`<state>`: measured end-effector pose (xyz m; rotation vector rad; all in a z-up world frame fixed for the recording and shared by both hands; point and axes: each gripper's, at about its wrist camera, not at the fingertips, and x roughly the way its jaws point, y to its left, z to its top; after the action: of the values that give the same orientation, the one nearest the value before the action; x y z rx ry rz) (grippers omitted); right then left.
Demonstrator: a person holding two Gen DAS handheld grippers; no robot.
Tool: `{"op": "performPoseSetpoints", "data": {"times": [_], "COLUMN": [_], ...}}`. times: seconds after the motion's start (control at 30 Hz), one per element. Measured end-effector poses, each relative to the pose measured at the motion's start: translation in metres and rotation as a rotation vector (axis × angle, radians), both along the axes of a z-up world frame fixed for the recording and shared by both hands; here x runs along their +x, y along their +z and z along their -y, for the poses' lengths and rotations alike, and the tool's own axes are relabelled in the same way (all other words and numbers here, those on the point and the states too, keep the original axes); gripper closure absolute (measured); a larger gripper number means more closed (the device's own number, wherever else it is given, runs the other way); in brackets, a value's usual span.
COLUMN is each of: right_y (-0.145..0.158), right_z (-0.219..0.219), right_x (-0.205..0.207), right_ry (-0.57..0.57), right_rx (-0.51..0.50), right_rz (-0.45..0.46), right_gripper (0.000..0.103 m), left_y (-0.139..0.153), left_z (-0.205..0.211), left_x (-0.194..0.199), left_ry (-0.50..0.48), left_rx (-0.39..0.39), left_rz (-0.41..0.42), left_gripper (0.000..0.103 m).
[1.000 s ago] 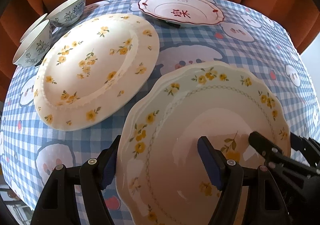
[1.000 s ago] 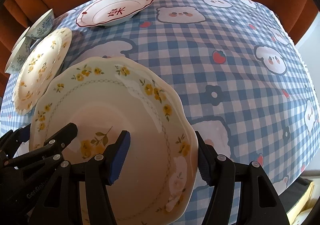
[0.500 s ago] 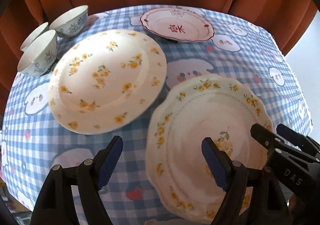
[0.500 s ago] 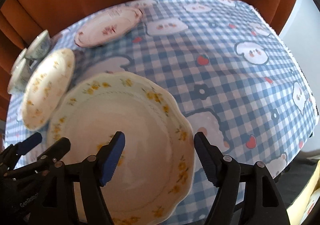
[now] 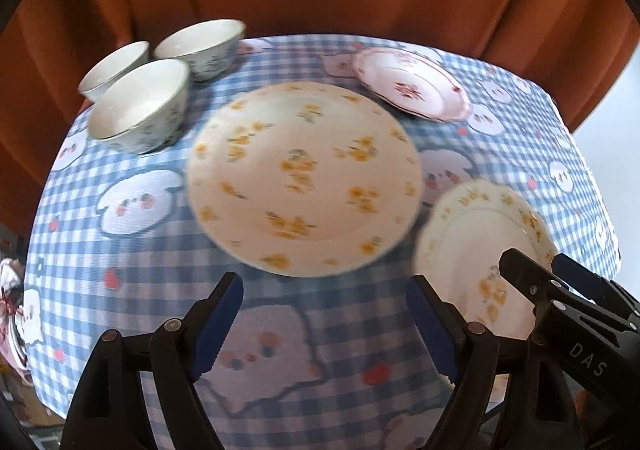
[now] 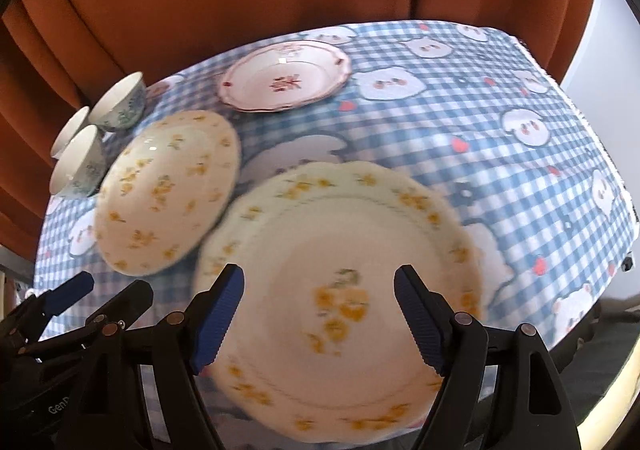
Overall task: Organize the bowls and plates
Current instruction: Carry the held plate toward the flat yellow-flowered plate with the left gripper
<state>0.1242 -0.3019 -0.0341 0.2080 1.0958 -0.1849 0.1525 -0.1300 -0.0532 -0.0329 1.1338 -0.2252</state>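
The table (image 5: pixel 132 250), under a blue checked cloth with cartoon animals, carries all the dishes, and none is stacked yet. Judging by how they lie, sorting is at an early stage: three plates sit apart and three bowls are only grouped.

The wavy-edged plate (image 6: pixel 340 262) with yellow flowers lies flat at the near edge, under the right gripper (image 6: pixel 320 314). The round flowered plate (image 5: pixel 304 178) lies just beside it, under the left gripper (image 5: pixel 324 322). The red-trimmed plate (image 5: pixel 412 84) sits well apart at the far side. All three plates are empty.

The three bowls (image 5: pixel 140 106) cluster at the far left corner, touching or nearly so, upright and empty as far as can be seen.

Both grippers have just been opening; their blue pads (image 6: pixel 218 314) stand wide with nothing between them, hanging above the dishes. Gathering the plates into one pile and nesting the bowls is still to do.
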Motion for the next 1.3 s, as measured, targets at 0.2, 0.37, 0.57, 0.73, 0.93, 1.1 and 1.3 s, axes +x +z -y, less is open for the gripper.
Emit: {"op": "performPoseSetpoints", "data": {"times": [0.2,0.37,0.57,0.73,0.93,1.1,1.3], "right_y": [0.005,0.005,-0.002,-0.019,-0.040,-0.056,-0.073], "right_z": [-0.033,-0.049,-0.058,-0.062,-0.059,-0.054,-0.056], "right_x": [0.021,0.042,0.074,0.104,0.135,0.153,0.165], "right_ry": [0.028,0.040,0.062,0.090,0.092,0.096,0.123], "right_rx": [0.011,0.014,0.009,0.014,0.030,0.043,0.046], "right_rz": [0.025,0.032,0.048,0.043,0.027,0.002,-0.040], "right_gripper": [0.023,0.023,0.023,0.023,0.023,0.034,0.048], "left_y": [0.007,0.008,-0.009,-0.032,-0.049,-0.064,-0.068], "left_z": [-0.029,-0.043,-0.050,-0.050,-0.041,-0.040,-0.043], "left_x": [0.013,0.031,0.060,0.083,0.098,0.112,0.118], "left_ry": [0.036,0.068,0.103,0.140,0.154,0.185,0.187], "left_rx": [0.014,0.015,0.049,0.055,0.048,0.041,0.026], "left_rz": [0.039,0.067,0.061,0.027,0.021,-0.027,-0.042], "left_gripper": [0.018,0.018,0.018,0.018,0.018,0.025,0.028]}}
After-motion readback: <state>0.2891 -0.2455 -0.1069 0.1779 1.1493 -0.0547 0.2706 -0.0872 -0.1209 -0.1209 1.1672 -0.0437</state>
